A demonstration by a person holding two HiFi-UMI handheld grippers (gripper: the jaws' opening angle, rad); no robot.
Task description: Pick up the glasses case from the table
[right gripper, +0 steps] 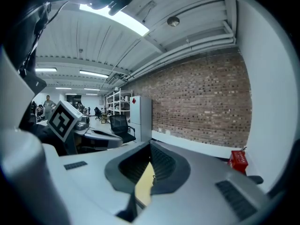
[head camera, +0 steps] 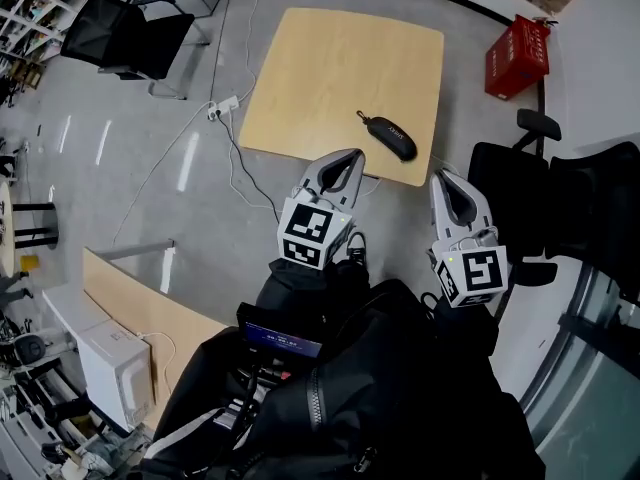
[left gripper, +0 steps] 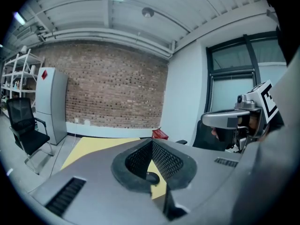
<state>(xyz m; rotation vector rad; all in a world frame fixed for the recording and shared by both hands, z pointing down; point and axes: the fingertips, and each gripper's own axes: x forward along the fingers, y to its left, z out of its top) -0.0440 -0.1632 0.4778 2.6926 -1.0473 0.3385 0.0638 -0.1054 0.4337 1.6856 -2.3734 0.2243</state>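
A black glasses case point(head camera: 390, 136) with a short strap lies near the near-right edge of the light wooden table point(head camera: 330, 68). My left gripper point(head camera: 352, 154) hovers just short of that table edge, below and left of the case, its jaws closed together with nothing between them. My right gripper point(head camera: 441, 175) is off the table's right corner, also shut and empty. In the left gripper view the case point(left gripper: 151, 176) shows through the gap below the closed left gripper tips point(left gripper: 152, 142). In the right gripper view, the right gripper point(right gripper: 150, 146) frames a strip of the tabletop.
A red crate point(head camera: 517, 56) stands on the floor beyond the table's right corner. Black office chairs point(head camera: 520, 183) crowd the right side, another chair point(head camera: 125, 30) is far left. A power strip with cables point(head camera: 222, 107) lies left of the table. A second desk point(head camera: 150, 313) is lower left.
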